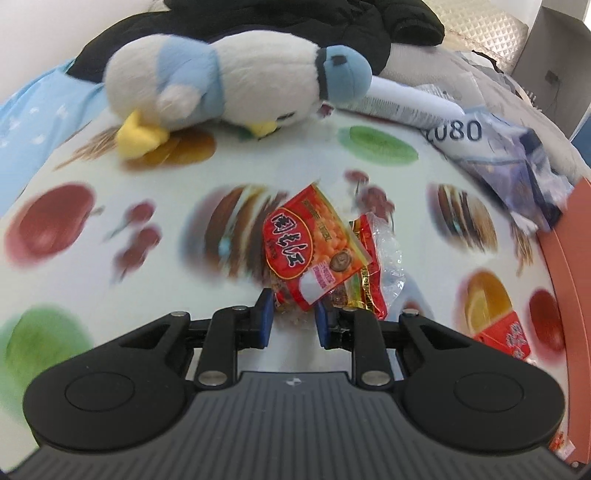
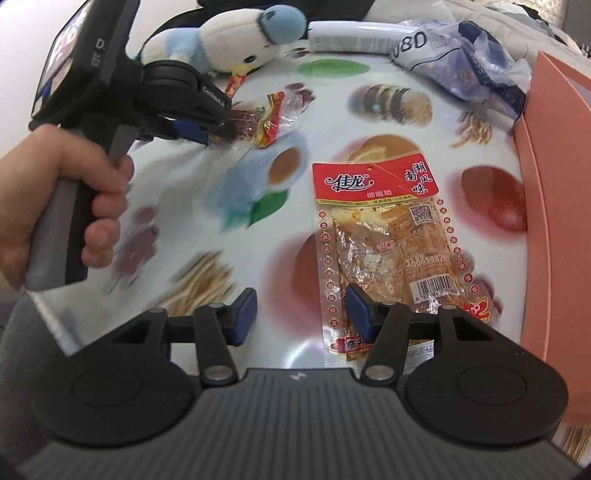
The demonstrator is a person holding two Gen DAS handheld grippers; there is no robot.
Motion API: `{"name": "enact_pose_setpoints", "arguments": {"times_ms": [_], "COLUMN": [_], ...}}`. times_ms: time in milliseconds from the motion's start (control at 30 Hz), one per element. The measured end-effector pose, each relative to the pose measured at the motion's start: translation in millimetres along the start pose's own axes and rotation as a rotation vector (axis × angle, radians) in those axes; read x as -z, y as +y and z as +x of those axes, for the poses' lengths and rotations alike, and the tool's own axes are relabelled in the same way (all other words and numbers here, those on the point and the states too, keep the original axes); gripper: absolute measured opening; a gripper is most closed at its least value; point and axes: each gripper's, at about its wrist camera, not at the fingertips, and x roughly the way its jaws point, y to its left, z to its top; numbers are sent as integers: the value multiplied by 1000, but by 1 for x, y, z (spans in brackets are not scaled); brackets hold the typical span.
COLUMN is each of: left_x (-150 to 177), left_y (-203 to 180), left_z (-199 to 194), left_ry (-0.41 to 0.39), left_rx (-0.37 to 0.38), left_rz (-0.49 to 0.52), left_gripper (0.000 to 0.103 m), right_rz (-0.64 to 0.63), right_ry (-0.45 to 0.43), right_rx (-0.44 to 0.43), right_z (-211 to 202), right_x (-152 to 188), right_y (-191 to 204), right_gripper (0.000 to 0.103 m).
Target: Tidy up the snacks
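Observation:
My left gripper [image 1: 294, 320] is shut on a small bunch of snack packets [image 1: 312, 251], a red one with orange print in front and a red and clear one [image 1: 382, 267] behind it, held above the food-print tablecloth. The right wrist view shows that gripper [image 2: 197, 131] at upper left with the packets [image 2: 264, 118] sticking out, and a hand [image 2: 74, 206] on its handle. My right gripper [image 2: 302, 314] is open over the cloth. A flat red-topped packet of spicy strips [image 2: 384, 236] lies there, its lower part under the right finger [image 2: 358, 310]. Nothing sits between the pads.
An orange tray [image 2: 554, 177] lines the right edge and also shows in the left wrist view as the tray [image 1: 569, 266]. At the back lie a white and blue plush toy [image 1: 236, 81], a white tube [image 1: 406, 99], a crumpled plastic bag [image 1: 517, 166] and a black jacket [image 1: 295, 22].

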Motion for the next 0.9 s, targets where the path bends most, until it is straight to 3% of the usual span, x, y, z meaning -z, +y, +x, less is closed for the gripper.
{"name": "enact_pose_setpoints", "arguments": {"times_ms": [400, 667, 767, 800, 867, 900], "left_x": [86, 105, 106, 105, 104, 103], "left_y": [19, 32, 36, 37, 40, 39], "left_z": [-80, -105, -108, -108, -110, -111], "left_ry": [28, 60, 72, 81, 92, 92], "left_rx": [37, 57, 62, 67, 88, 92], "left_rz": [-11, -20, -10, -8, -7, 0], "left_gripper": [27, 27, 29, 33, 56, 75], "right_rz": [-5, -21, -26, -24, -15, -15], "right_ry": [42, -76, -127, -130, -130, -128], "right_rx": [-55, -91, -50, -30, 2, 14], "right_z": [-44, -83, -88, -87, -81, -76], "right_x": [55, 66, 59, 57, 49, 47], "right_y": [41, 41, 28, 23, 12, 7], "right_gripper": [56, 56, 68, 73, 77, 83]}}
